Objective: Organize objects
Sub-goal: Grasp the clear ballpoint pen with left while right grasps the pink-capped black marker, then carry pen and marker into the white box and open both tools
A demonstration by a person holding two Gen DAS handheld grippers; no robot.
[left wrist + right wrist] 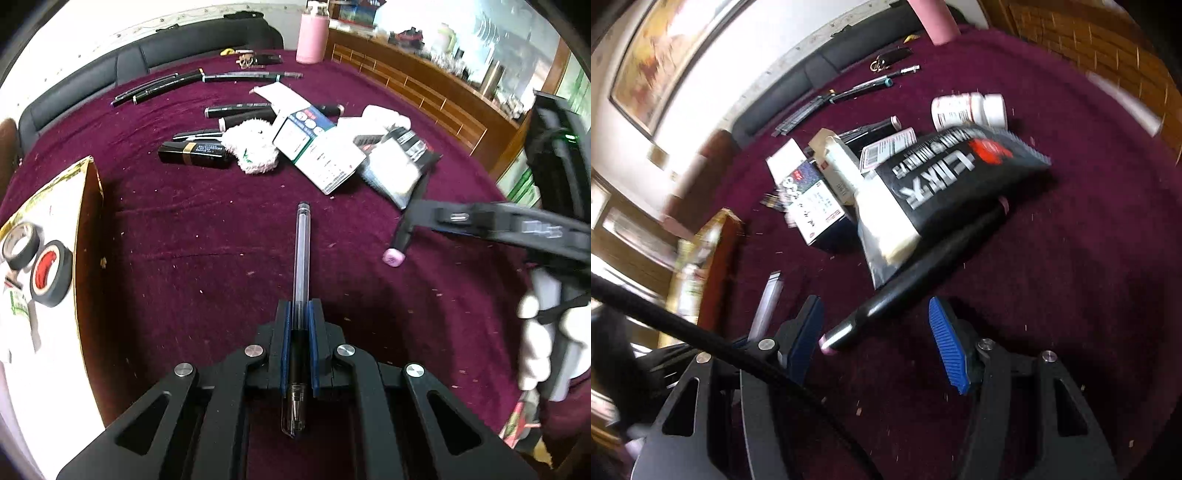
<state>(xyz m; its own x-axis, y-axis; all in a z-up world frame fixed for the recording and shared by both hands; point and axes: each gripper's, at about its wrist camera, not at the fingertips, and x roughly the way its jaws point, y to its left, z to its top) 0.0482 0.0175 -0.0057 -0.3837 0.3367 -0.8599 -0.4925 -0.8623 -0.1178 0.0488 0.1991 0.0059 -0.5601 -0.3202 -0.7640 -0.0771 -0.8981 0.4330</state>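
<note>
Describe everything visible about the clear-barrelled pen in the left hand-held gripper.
The clear-barrelled plastic pen is slim, with a see-through upper barrel, a dark grip section and a transparent cap over its tip, which points back toward the camera. The left hand-held gripper is shut on it: both blue pads clamp the dark section, and the pen runs lengthwise between the fingers. Its far end reaches out over the maroon velvety tablecloth; whether it touches the cloth cannot be told. In the right wrist view only a blurred stretch of barrel shows.
</note>
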